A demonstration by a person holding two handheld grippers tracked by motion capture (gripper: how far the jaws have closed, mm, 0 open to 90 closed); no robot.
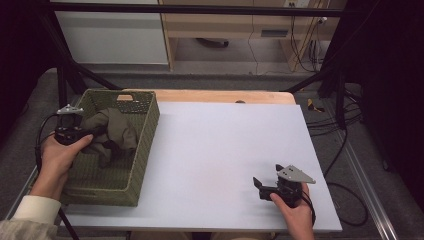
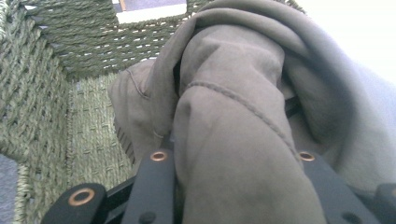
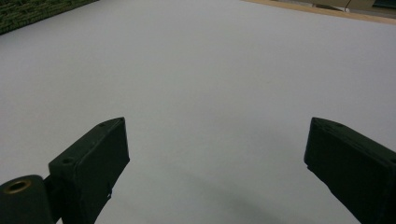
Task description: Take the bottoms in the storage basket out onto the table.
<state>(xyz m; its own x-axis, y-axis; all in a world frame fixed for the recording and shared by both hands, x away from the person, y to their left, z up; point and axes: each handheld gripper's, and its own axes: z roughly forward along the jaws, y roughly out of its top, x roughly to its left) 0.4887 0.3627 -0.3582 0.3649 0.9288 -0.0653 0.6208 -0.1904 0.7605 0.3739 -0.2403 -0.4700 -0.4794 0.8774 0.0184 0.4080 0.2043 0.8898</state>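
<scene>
The left hand (image 1: 59,152) reaches over the basket (image 1: 131,187) at nine o'clock, and its left gripper (image 2: 233,161) is clenched on the cloth (image 1: 112,131). The cloth is soft, brownish-green and bunched up inside the basket; its lower folds are hidden. At five o'clock the right gripper (image 3: 215,154) rests on the table (image 1: 220,150), jaws wide apart, holding nothing.

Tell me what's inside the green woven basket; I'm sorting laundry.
The basket holds one olive-brown cloth, gripped by the left gripper. Bare woven floor shows beside it; anything beneath the cloth is covered.
</scene>
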